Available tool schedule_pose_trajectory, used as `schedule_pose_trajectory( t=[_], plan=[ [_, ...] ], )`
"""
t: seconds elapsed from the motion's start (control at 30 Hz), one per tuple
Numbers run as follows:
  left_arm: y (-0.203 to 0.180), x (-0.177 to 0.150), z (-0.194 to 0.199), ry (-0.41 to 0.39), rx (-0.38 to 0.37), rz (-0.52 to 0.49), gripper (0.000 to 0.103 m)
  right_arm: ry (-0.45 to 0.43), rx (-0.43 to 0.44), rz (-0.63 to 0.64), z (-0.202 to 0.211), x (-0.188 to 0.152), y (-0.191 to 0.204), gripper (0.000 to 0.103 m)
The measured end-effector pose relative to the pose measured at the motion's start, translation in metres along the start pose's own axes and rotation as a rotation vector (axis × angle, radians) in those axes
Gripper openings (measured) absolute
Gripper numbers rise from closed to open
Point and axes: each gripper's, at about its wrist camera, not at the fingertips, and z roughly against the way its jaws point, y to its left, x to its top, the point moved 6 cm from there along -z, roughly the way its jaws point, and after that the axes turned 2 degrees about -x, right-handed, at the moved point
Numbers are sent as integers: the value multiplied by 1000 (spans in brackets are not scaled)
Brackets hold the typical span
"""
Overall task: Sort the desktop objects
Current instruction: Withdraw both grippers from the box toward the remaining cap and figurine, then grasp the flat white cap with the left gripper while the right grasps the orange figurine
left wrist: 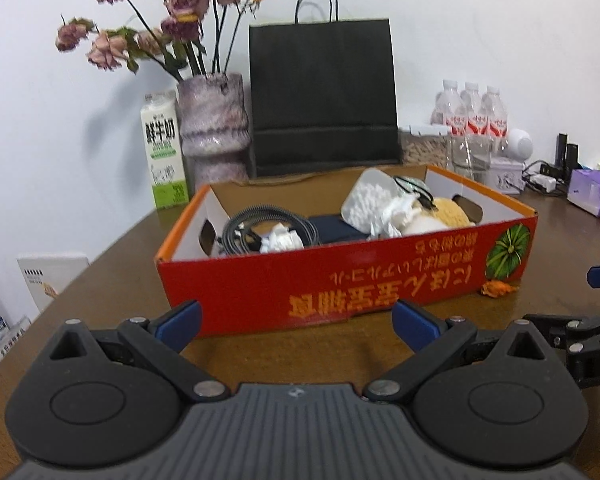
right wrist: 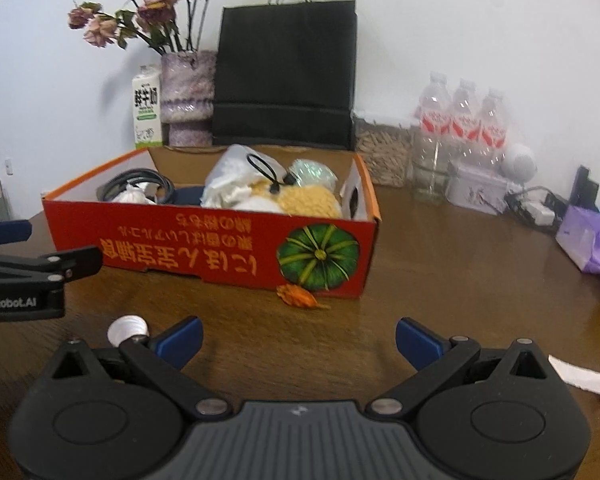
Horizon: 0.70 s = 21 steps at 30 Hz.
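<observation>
**Hovering empty over a crowded red box**

Sitting at twelve o'clock, the red box (right wrist: 220, 240) brims with cables and tissue. Both tools, left tool (left wrist: 296, 320) and right tool (right wrist: 298, 336), gape wide, holding nothing. Risk: the white cap (right wrist: 126, 328) at nine o'clock gets knocked across the worktop (right wrist: 440, 280).

The left gripper (left wrist: 296, 322) is wide apart and holds nothing, just above the brown table (left wrist: 440, 344). In front of it stands a red box (left wrist: 340, 280) with a cable (left wrist: 260, 226), crumpled paper (left wrist: 282, 238) and a plush toy (left wrist: 444, 216) inside. Behind the box stand a black bag (left wrist: 324, 96), a vase (left wrist: 214, 128) and a milk carton (left wrist: 164, 152).
</observation>
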Motion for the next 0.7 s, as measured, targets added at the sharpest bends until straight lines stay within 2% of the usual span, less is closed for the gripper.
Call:
schedule_pose_trajectory(
  t=[0.13, 0.5, 0.57, 0.63, 0.67, 0.7],
  plan=[
    [-4, -5, -5, 47, -24, -2, 103, 23, 3, -4, -2, -2, -1, 103],
    [-30, -18, -14, 178, -169, 8, 102, 77, -27, -28, -9, -6, -17, 103],
    [-37, -20, -17, 202, -174, -1, 97, 83, -26, -35, -10, -8, -23, 103],
    [-43, -23, -20, 227, -166, -17, 81, 88, -34, -39, -11, -9, -27, 103],
    [-45, -23, -20, 222, -171, -13, 76, 89, -36, -41, -12, -10, -29, 103],
    [-46, -22, -19, 221, -171, -12, 62, 89, -35, -44, -12, -10, -30, 103]
  ],
)
